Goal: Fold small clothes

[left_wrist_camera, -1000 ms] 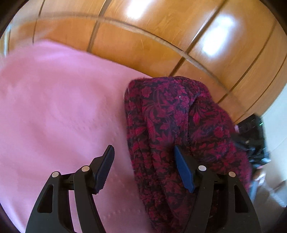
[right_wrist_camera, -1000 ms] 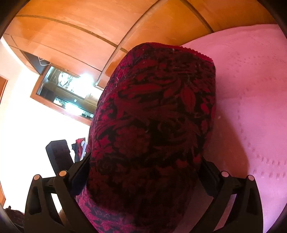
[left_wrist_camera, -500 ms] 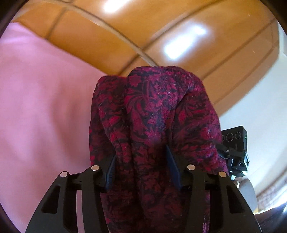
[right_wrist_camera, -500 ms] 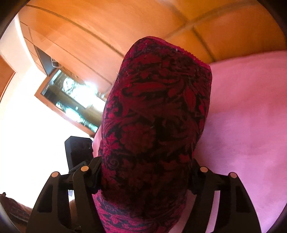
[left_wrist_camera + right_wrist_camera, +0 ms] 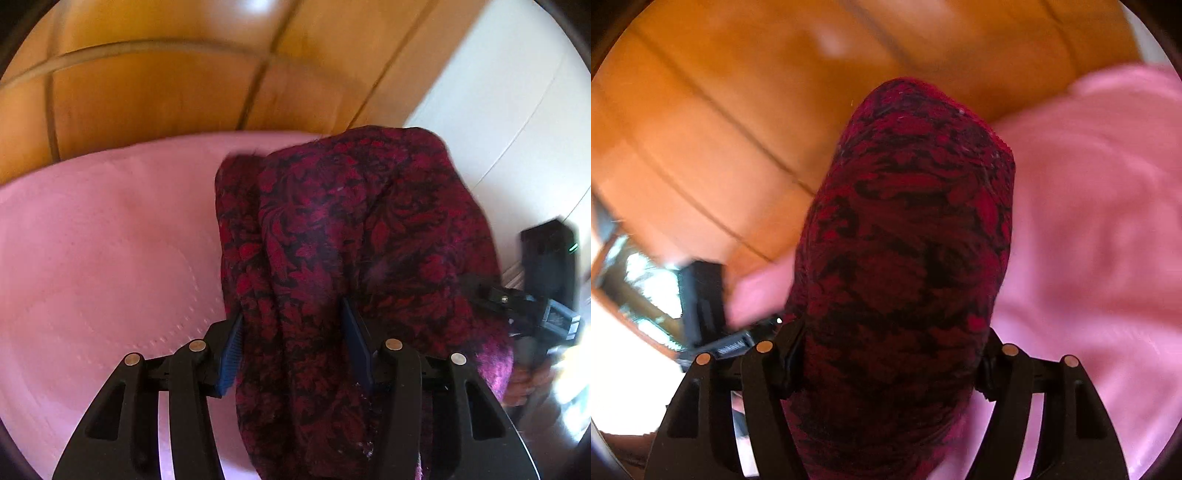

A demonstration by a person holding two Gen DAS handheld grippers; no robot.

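Observation:
A dark red and black floral garment (image 5: 354,258) hangs bunched in the air above the pink cloth surface (image 5: 103,258). My left gripper (image 5: 291,350) is shut on a thick fold of it, its blue pads (image 5: 231,354) pressing the cloth from both sides. My right gripper (image 5: 890,365) is shut on another bunch of the same garment (image 5: 908,240), which drapes over the jaws and hides the fingertips. The right gripper's body (image 5: 546,280) shows at the right edge of the left wrist view, close by.
A pink quilted cloth (image 5: 1089,221) covers the surface below. Wooden panelled cabinet doors (image 5: 166,85) stand behind it. A white wall (image 5: 517,92) is at the right in the left wrist view. A bright window (image 5: 639,288) is at the left in the right wrist view.
The left gripper went from open beside the garment to shut on it. Both grippers have lifted and swung with the garment, and the views are blurred by motion.

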